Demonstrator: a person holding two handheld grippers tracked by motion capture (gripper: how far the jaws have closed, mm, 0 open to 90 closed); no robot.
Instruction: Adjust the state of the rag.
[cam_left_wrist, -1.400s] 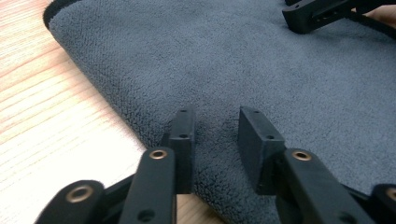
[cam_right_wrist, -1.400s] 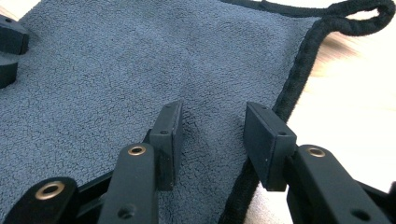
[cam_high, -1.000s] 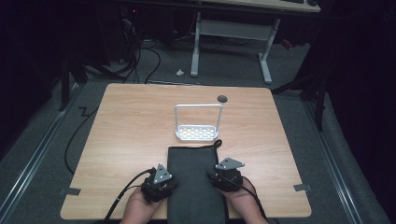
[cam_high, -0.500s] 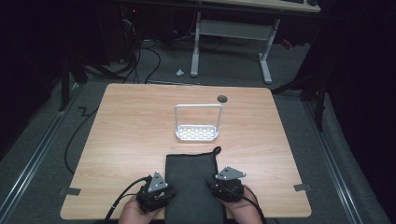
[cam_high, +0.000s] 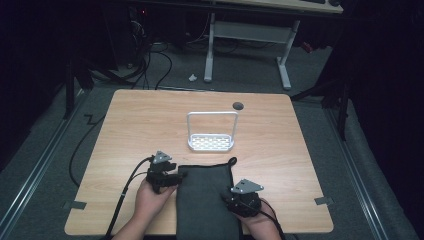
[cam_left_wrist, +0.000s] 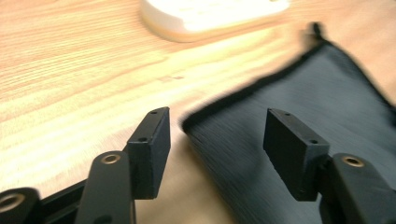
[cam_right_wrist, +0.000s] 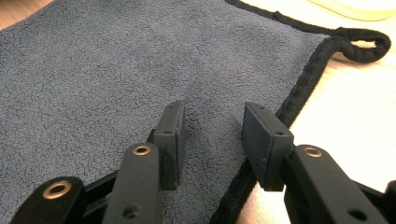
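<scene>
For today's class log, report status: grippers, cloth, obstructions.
Left hand-held gripper open, straddling the dark grey terry cloth corner. Right hand-held gripper open over its right hem. White wire-handled rack beyond, apart.

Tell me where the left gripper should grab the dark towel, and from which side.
Take the towel at its near-left corner, coming from its left edge. It lies flat, so only the piped hem gives a lip; the open left gripper already straddles that corner.
</scene>
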